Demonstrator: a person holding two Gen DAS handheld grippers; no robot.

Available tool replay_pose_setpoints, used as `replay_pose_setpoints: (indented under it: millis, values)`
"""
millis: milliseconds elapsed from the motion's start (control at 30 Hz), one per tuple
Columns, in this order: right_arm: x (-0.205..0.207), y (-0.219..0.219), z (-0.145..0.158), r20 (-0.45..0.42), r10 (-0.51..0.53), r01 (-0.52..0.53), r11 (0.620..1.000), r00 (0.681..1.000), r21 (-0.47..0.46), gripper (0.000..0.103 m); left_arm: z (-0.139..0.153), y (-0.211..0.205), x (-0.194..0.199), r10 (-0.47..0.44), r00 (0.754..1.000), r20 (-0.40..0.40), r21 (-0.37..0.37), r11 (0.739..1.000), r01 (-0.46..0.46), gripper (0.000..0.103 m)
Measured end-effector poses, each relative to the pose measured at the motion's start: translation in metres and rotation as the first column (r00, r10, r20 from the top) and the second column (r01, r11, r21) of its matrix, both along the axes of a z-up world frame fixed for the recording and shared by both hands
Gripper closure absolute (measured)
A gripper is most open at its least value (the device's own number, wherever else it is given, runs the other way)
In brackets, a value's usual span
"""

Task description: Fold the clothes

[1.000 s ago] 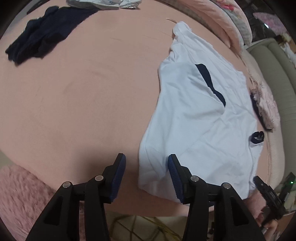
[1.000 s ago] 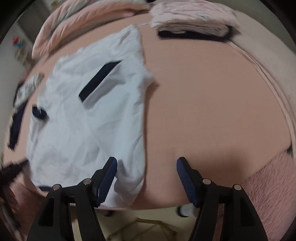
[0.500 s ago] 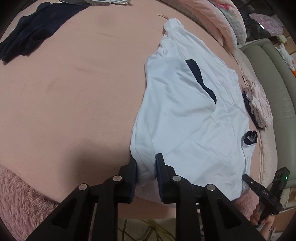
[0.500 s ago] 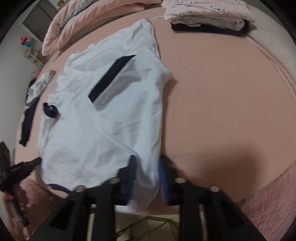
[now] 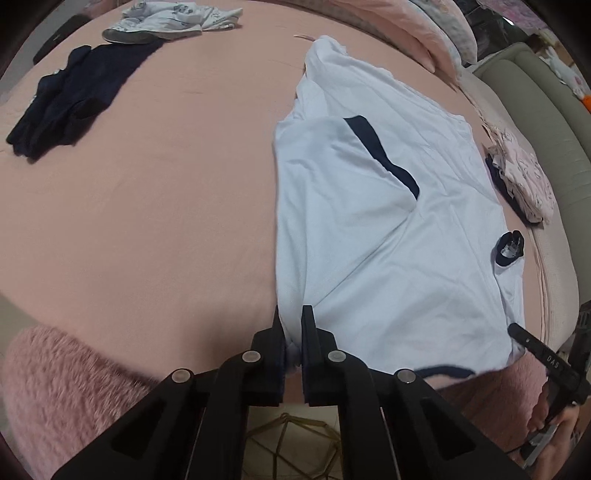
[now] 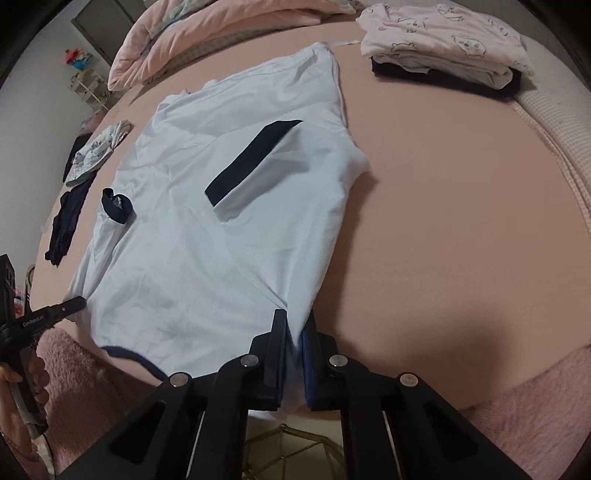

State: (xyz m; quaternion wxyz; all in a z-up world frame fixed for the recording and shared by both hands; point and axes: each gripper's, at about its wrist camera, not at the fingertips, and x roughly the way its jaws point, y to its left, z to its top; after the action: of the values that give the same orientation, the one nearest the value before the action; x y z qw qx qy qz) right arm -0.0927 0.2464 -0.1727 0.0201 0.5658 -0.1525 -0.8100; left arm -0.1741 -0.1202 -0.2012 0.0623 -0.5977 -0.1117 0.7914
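Note:
A white T-shirt (image 5: 388, 236) with dark navy trim lies spread on the pink bed, both sleeves folded inward onto its body. My left gripper (image 5: 292, 328) is shut on the shirt's near left corner at the bed's front edge. In the right wrist view the same white T-shirt (image 6: 221, 229) fills the middle, and my right gripper (image 6: 295, 332) is shut on its near right corner. Each gripper shows at the edge of the other's view, held in a hand: the right gripper (image 5: 543, 360) at lower right, the left gripper (image 6: 48, 314) at lower left.
A dark navy garment (image 5: 70, 99) and a crumpled printed one (image 5: 173, 20) lie at the far left of the bed (image 5: 166, 192). A folded stack of pink and dark clothes (image 6: 447, 44) sits at the far right. Pink bedding (image 6: 192, 33) is heaped behind. A fluffy pink cover (image 5: 66, 384) lines the front edge.
Both grippers moved forward onto the shirt's near corners and went from open to shut on the fabric. The shirt's near edge is now pinched at both sides.

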Motion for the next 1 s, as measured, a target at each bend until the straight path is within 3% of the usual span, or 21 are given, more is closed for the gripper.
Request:
replay_pose_setpoints:
  millis: [200, 367, 533, 600, 667, 767, 867, 1000]
  values:
    - [0.019, 0.015, 0.003, 0.026, -0.017, 0.018, 0.999, 1.000, -0.043, 0.098, -0.004, -0.004, 0.016, 0.000, 0.999, 0.038, 0.009, 1.000, -0.001, 0.098]
    - [0.022, 0.020, 0.004, 0.038, -0.033, 0.035, 0.998, 0.999, -0.048, 0.097, -0.007, -0.005, 0.019, -0.021, 0.998, 0.061, 0.064, 0.998, 0.017, 0.097]
    - [0.021, 0.033, 0.008, 0.039, -0.073, 0.076, 0.995, 0.997, -0.066, 0.095, -0.002, -0.019, 0.012, 0.027, 0.998, 0.062, 0.134, 0.990, -0.035, 0.095]
    - [0.020, 0.038, 0.010, 0.040, -0.089, 0.092, 0.993, 0.995, -0.073, 0.094, 0.002, -0.026, 0.010, 0.041, 0.998, 0.052, 0.165, 0.985, -0.050, 0.091]
    - [0.020, 0.043, 0.011, 0.041, -0.105, 0.108, 0.991, 0.994, -0.080, 0.085, -0.001, -0.030, 0.010, 0.049, 0.997, 0.064, 0.184, 0.981, -0.060, 0.083]
    - [0.030, 0.052, 0.008, 0.008, -0.175, 0.175, 0.972, 0.984, -0.156, 0.081, -0.008, -0.039, 0.022, 0.060, 0.994, 0.096, 0.229, 0.970, -0.081, 0.072]
    - [0.037, 0.048, -0.003, 0.018, -0.223, 0.223, 0.958, 0.975, -0.180, 0.080, -0.015, -0.032, 0.019, 0.057, 0.992, 0.116, 0.237, 0.968, -0.083, 0.072]
    - [0.041, 0.028, -0.015, 0.040, -0.171, 0.175, 0.974, 0.984, -0.142, 0.080, -0.014, -0.028, 0.027, 0.066, 0.993, 0.100, 0.192, 0.978, -0.085, 0.072]
